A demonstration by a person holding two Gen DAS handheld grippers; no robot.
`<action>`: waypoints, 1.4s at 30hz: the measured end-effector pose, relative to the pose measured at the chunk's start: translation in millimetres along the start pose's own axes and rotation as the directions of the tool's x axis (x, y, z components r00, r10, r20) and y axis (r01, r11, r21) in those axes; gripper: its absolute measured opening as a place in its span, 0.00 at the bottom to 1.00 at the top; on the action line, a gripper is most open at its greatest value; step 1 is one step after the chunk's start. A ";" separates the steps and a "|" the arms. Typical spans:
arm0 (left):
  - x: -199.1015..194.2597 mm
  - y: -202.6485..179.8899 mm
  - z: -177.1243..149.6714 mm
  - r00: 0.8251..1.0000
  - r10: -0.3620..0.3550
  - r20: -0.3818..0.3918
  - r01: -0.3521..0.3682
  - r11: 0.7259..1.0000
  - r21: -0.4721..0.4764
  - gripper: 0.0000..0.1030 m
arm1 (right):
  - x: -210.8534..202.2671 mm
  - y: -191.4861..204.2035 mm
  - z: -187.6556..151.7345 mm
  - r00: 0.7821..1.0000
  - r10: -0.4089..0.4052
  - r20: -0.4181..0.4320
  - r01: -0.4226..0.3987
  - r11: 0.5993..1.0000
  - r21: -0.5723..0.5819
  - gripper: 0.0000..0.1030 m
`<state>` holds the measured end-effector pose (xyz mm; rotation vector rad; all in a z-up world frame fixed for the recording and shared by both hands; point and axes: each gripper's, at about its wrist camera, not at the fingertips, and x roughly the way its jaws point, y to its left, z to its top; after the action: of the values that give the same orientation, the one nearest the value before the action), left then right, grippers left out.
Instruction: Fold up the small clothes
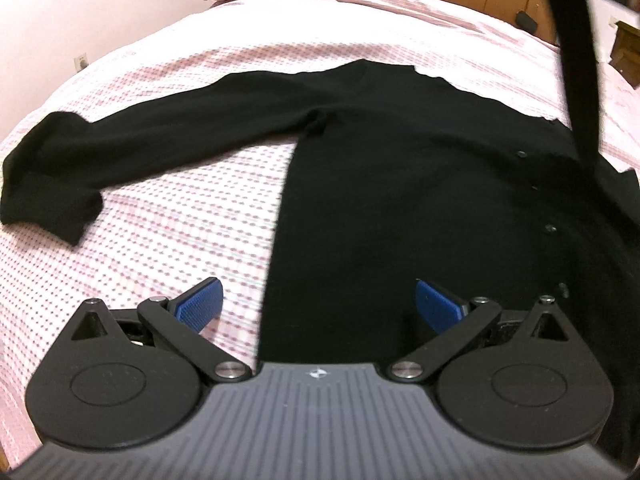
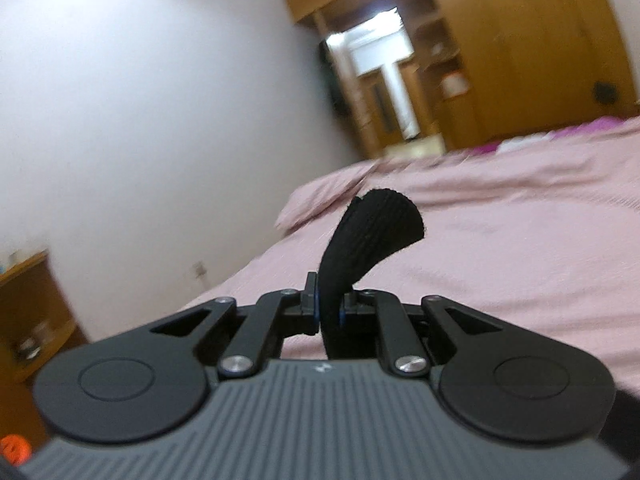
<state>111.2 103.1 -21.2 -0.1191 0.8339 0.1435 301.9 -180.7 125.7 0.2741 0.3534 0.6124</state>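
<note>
Left wrist view: a black cardigan (image 1: 380, 168) lies spread flat on a bed covered with a pink-and-white checked sheet (image 1: 168, 216). One long sleeve (image 1: 100, 160) stretches out to the left across the sheet, its cuff end bent back toward the camera. A row of small dark buttons (image 1: 551, 228) runs down the right part of the garment. At the right edge, the other sleeve (image 1: 576, 60) is pulled up off the bed as a taut dark band rising to the top of the picture. The left gripper (image 1: 318, 304) hovers over the cardigan's lower hem with its blue pads (image 1: 200, 300) spread wide apart, one above the sheet and one above the black knit, nothing between them.

In the right wrist view, the right gripper (image 2: 329, 312) is pinched closed on a ribbed black cuff (image 2: 376, 224), whose end stands up above the jaws and curls over. Beyond it lies the pink bed, blurred. A white wall (image 2: 160, 120) fills the left, a wooden wardrobe (image 2: 520, 48) stands at the far end of the room, and a wooden bedside table (image 2: 28, 304) sits at the left edge.
</note>
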 end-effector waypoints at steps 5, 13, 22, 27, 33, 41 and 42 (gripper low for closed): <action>4.3 13.9 0.3 1.000 0.011 -0.002 -0.011 1.000 -0.025 1.00 | 40.1 23.6 -51.8 0.991 0.060 -0.120 -0.061 0.998 -0.004 0.11; 9.6 18.4 0.6 1.000 0.018 0.004 -0.018 1.000 -0.020 1.00 | 79.1 38.8 -117.4 0.943 -0.043 -0.329 0.060 0.997 0.043 0.14; 12.7 17.8 7.1 1.000 0.022 0.012 -0.021 0.999 -0.026 1.00 | 44.3 26.4 -109.6 0.962 -0.013 -0.274 0.036 0.996 0.078 0.56; 11.6 15.9 23.0 0.999 0.023 0.046 -0.023 1.000 -0.011 1.00 | 9.7 9.9 -105.9 0.968 -0.044 -0.248 0.065 0.995 0.077 0.56; 11.9 0.4 65.2 0.991 0.032 0.129 -0.036 0.999 0.031 1.00 | -49.1 -26.3 -115.6 0.957 -0.212 -0.197 0.227 0.972 0.056 0.56; 40.2 -35.5 133.7 0.980 -0.022 0.197 -0.005 0.991 0.133 1.00 | -107.1 -70.7 -132.8 0.876 -0.465 -0.127 0.473 0.880 0.036 0.56; 45.9 -40.0 141.0 0.979 -0.029 0.199 0.000 0.989 0.147 0.98 | -110.7 -74.7 -135.1 0.870 -0.478 -0.120 0.486 0.873 0.045 0.56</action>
<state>251.2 90.2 40.5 0.0273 0.6389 0.0786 201.5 -286.4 3.9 0.2121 0.5269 0.1169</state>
